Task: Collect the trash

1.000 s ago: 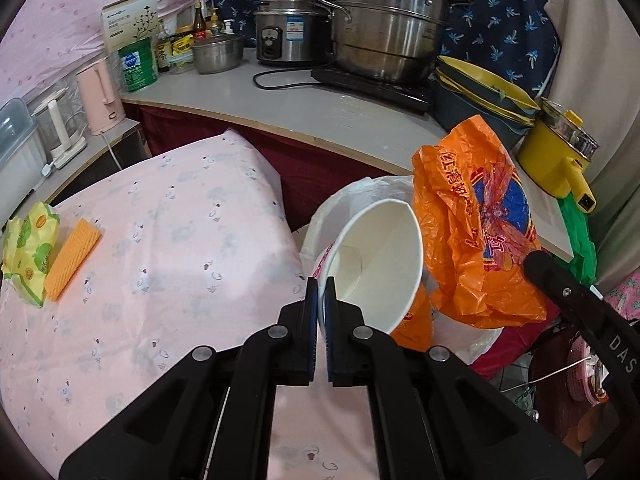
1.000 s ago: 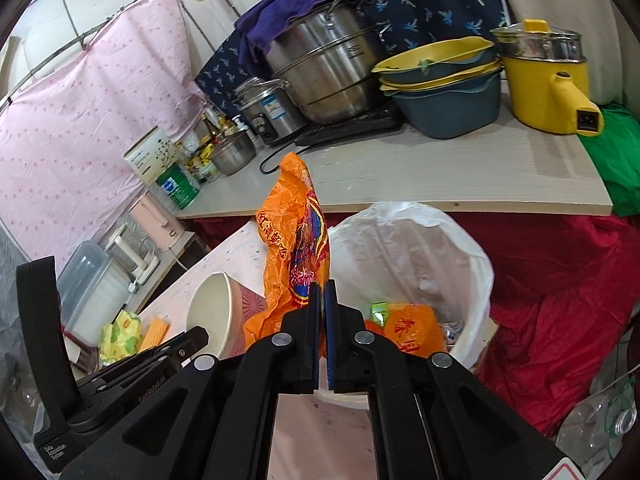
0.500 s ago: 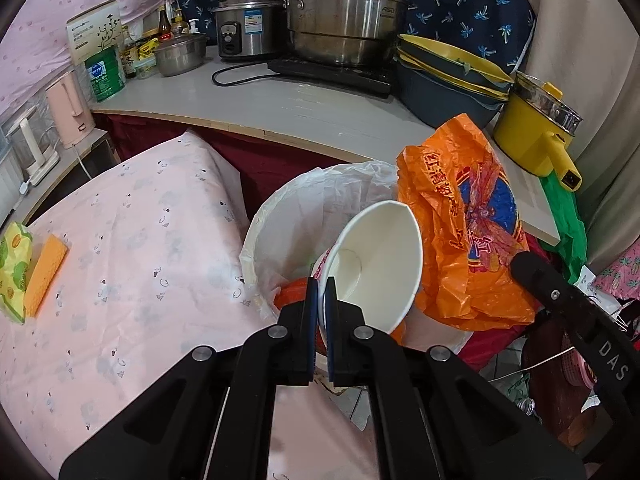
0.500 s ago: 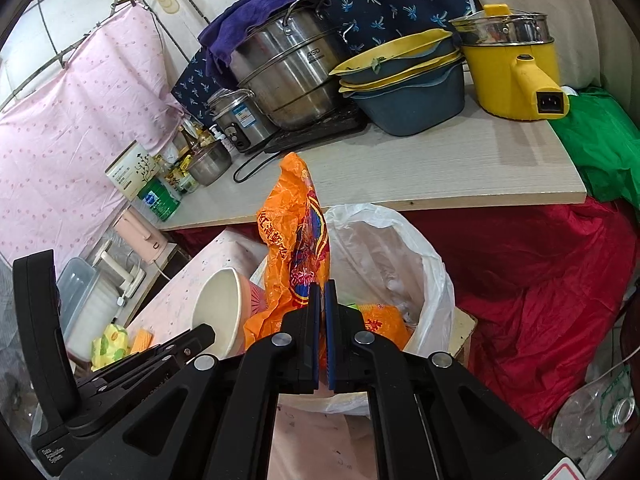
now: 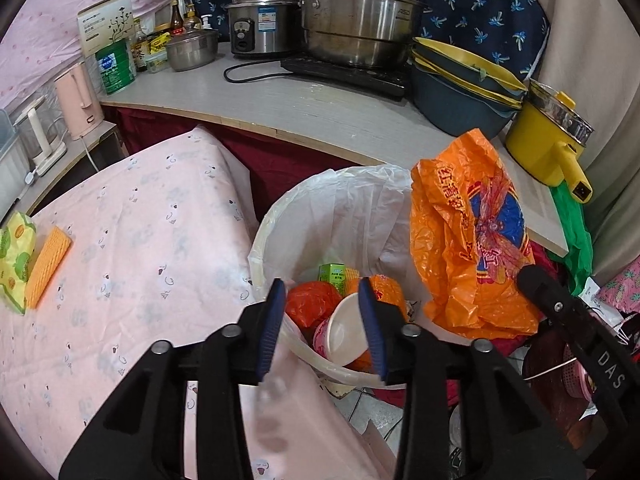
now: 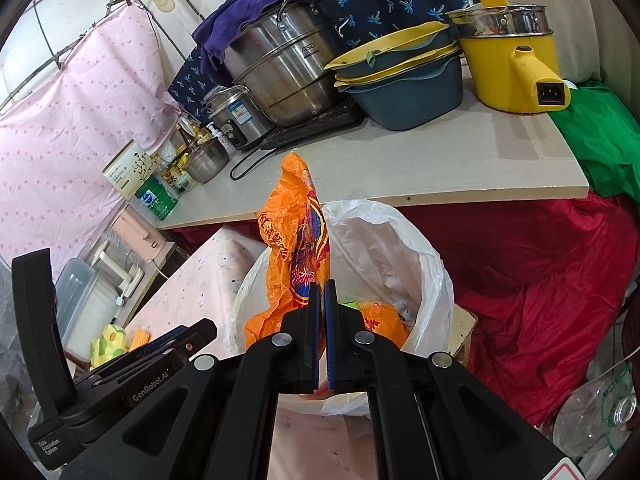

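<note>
You're hovering over the lined trash bin point(image 5: 276, 220). Your right gripper point(image 6: 319, 292) is clenching the orange plastic bag point(image 6: 298, 240) above the rim. Your left gripper point(image 5: 322, 292) is opening, fingers released; the paper cup point(image 5: 343, 332) is lying inside the bin.

White paper cup point(image 5: 347, 330) lies tilted in the lined bin point(image 5: 276, 216); crumpled orange bag point(image 5: 472, 236) hangs above its rim.

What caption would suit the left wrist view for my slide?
Left tongs opening above the lined trash bin, paper cup lying inside; orange plastic bag hangs beside it.
</note>
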The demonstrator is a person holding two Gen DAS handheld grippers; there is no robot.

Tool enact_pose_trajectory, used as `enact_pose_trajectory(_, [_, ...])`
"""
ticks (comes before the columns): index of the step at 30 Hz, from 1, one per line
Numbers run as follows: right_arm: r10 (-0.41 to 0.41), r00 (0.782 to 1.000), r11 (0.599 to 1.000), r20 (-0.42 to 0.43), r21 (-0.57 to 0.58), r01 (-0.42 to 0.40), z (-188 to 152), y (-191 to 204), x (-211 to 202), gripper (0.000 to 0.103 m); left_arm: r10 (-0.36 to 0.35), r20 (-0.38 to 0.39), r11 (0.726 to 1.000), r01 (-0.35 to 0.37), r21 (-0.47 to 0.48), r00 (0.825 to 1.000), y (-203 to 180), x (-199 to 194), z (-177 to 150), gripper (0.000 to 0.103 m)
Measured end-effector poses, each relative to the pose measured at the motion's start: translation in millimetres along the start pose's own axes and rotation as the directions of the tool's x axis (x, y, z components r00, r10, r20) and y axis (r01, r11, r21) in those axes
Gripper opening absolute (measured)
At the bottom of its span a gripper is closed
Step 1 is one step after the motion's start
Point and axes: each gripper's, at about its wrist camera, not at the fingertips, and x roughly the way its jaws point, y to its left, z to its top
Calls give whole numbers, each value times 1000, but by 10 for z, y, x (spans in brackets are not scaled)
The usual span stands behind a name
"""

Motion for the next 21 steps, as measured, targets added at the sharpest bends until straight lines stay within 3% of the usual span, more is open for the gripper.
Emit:
enact_pose_trajectory(6, [16, 1000, 1000, -20, 13, -15, -26, 15, 75, 9, 17, 9, 1000, -17, -19, 1000, 85, -21, -4, 53])
enact_pose_trajectory(21, [29, 999, 999, -27, -23, -29, -40, 204, 55, 10, 36, 20, 998, -35, -44, 999, 264, -103, -53, 55])
